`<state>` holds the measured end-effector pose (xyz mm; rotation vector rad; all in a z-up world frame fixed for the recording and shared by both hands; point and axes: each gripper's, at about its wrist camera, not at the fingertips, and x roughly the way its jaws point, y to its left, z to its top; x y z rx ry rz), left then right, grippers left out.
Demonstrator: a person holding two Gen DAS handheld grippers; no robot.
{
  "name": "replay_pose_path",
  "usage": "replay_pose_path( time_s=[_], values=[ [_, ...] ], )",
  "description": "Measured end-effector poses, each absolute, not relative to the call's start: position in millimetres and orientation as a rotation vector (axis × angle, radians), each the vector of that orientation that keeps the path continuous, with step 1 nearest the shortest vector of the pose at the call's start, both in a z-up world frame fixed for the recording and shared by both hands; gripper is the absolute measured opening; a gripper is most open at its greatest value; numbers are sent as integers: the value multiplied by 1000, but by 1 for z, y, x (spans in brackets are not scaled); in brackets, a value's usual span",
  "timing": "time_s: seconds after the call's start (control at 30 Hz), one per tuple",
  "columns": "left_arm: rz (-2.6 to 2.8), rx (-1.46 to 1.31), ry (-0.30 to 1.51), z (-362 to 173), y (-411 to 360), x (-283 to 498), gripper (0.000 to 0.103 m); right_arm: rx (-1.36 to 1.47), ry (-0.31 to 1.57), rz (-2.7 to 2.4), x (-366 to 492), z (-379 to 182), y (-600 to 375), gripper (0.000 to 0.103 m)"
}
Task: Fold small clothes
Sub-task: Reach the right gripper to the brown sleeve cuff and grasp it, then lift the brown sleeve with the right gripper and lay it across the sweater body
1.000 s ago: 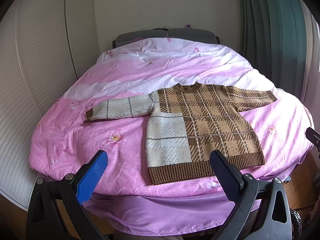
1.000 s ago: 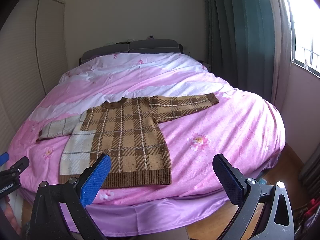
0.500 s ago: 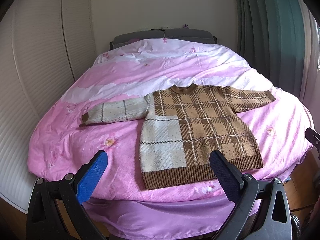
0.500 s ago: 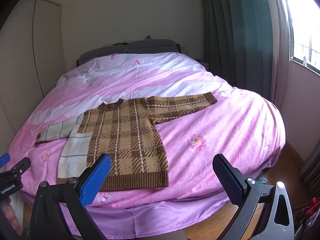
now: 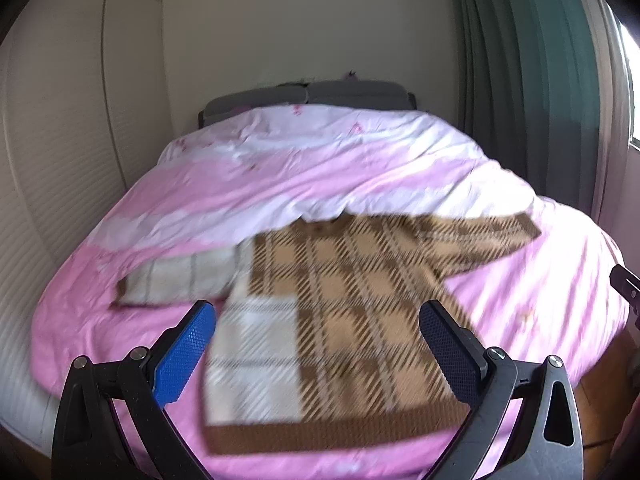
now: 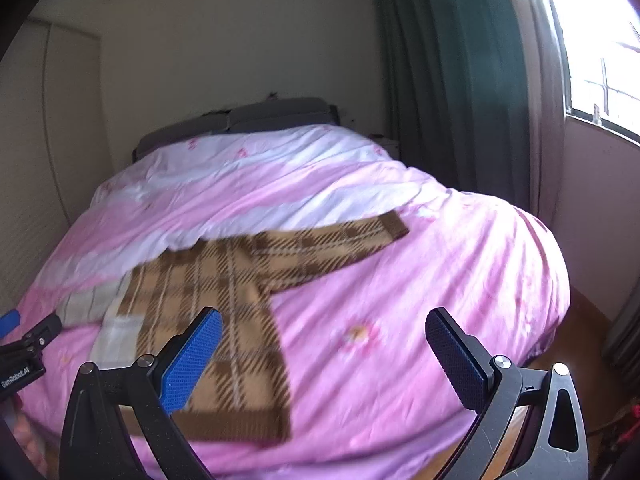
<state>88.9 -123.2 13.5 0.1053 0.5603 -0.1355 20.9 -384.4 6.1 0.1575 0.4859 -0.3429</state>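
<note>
Honestly looks soft, floppy and light: plaid knit sweater (image 5: 340, 312) spread flat mid-frame on the pink duvet (image 5: 540, 300). Left gripper (image 5: 316, 348) and right gripper (image 6: 322, 354) both gaping, holding nothing. Probably best pinched at a sleeve cuff (image 6: 394, 224) or the ribbed hem, since knit stretches.

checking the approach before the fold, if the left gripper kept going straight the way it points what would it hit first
Most likely the plaid sweater: the open left gripper frames its lower body, spread flat on the pink duvet. Nothing shows in between, though blur and fisheye leave the depth unclear.
</note>
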Motion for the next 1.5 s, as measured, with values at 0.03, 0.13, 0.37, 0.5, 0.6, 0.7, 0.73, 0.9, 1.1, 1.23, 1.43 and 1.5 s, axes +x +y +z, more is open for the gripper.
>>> replay_pose_path(
  time_s=[0.03, 0.13, 0.37, 0.5, 0.6, 0.7, 0.73, 0.9, 1.1, 1.23, 1.43, 1.5],
  values=[
    [-141, 105, 549, 15, -135, 99, 103, 171, 475, -348, 27, 6, -394, 103],
    [-153, 100, 511, 17, -171, 128, 103, 202, 438, -365, 53, 7, -427, 103],
    [-142, 94, 460, 0, -246, 191, 103, 232, 390, -403, 124, -13, -498, 96],
    [-140, 72, 496, -21, -280, 227, 103, 287, 414, -432, 165, -34, -537, 85],
    [-130, 71, 523, -38, -304, 253, 103, 345, 454, -441, 190, -56, -562, 77],
    [-120, 67, 556, -55, -320, 275, 103, 426, 495, -433, 212, -78, -585, 73],
    [-118, 58, 573, -61, -324, 285, 103, 443, 512, -435, 220, -86, -591, 72],
    [-100, 49, 607, -79, -337, 311, 103, 484, 563, -447, 247, -110, -613, 67],
    [-93, 52, 627, -88, -350, 331, 103, 546, 617, -474, 271, -129, -632, 58],
    [-97, 58, 626, -87, -355, 336, 103, 590, 616, -446, 281, -135, -638, 46],
    [-89, 63, 626, -74, -338, 333, 103, 565, 547, -389, 274, -112, -622, 11],
    [-76, 63, 620, -66, -324, 329, 103, 510, 523, -373, 272, -94, -603, 11]
  ],
)
